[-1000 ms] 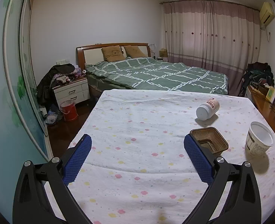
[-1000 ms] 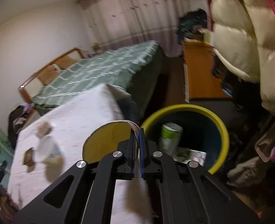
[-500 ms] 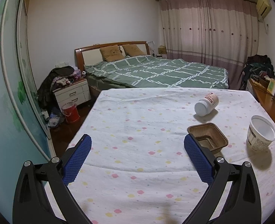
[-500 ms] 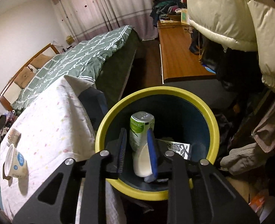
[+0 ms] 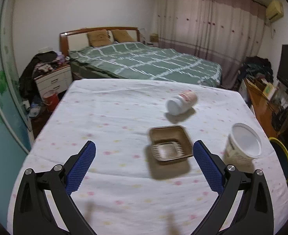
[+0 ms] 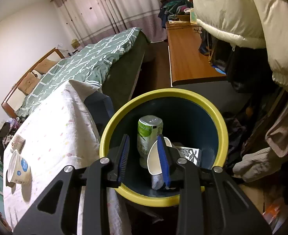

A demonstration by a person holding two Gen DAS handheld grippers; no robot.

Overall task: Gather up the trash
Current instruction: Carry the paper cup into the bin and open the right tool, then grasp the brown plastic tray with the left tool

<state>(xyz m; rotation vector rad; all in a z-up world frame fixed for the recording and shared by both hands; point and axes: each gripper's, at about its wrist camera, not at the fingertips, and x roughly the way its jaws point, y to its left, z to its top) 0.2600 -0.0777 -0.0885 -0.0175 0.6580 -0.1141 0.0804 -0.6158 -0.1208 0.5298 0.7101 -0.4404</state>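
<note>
My left gripper (image 5: 144, 146) hangs open over the flowered tablecloth (image 5: 108, 121), nothing between its fingers. A brown paper tray (image 5: 170, 146) lies just ahead, close to the right finger. Beyond it a white bottle (image 5: 181, 102) lies on its side, and a white tub (image 5: 243, 145) stands to the right. My right gripper (image 6: 143, 138) is over the yellow-rimmed bin (image 6: 163, 94), its jaws opening. A white paper cup (image 6: 154, 160) leans on the right pad only, inside the bin beside a green can (image 6: 149, 131).
The bin's rim (image 5: 286, 156) shows off the table's right edge. A printed carton (image 6: 188, 153) lies in the bin. Behind stand a green bed (image 5: 144, 62), a wooden desk (image 6: 185, 58), a nightstand (image 5: 54, 80) and a red bucket (image 5: 51, 98). A cream padded jacket (image 6: 241, 15) hangs at right.
The right gripper sank over the bin and its jaws parted, letting go of the paper cup. The left gripper swung right, so the brown tray now sits between its fingers' lines.
</note>
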